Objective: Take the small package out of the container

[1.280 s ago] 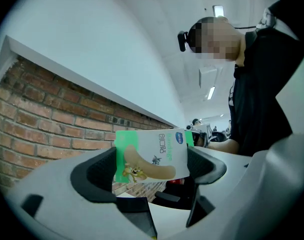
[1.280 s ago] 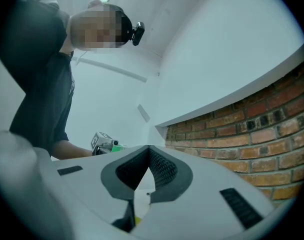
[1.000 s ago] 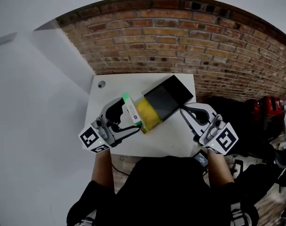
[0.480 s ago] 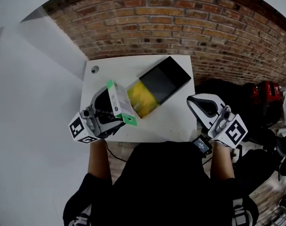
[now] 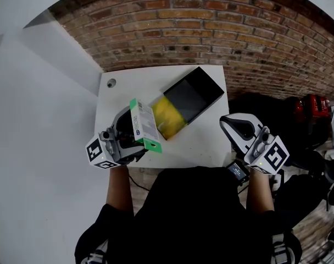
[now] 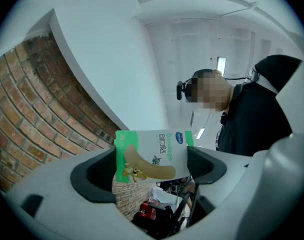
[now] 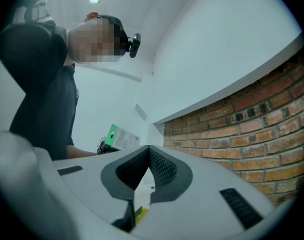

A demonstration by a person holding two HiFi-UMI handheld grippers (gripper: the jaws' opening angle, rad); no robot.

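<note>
The small package (image 5: 143, 124), a green-and-white box with a cartoon print, is standing upright between the jaws of the left gripper (image 5: 128, 135), which are pressing on its two opposite sides and holding it fast. It is hanging in the air just to the left of the container (image 5: 195, 97), clear of it and not touching the tabletop (image 5: 139, 84). Judging by that, the package is already out and is being held high so that its lower edge is not catching on the container's rim. The container itself, a long black box showing yellow at its near end, is lying at a slant on the tabletop with that yellow end pointing towards the person. The right gripper (image 5: 234, 126) is hovering to the right of the container, near the tabletop's edge, with its jaws closed on each other and nothing between them. It seems to be keeping out of the way rather than steadying anything. Left of the container the tabletop is bare apart from a small round fitting (image 5: 111, 83) towards the far corner, so nothing is blocking a set-down there. A brick wall (image 5: 211, 21) is running behind the container, and dark and red things (image 5: 314, 126) are lying on the floor well to its right.
</note>
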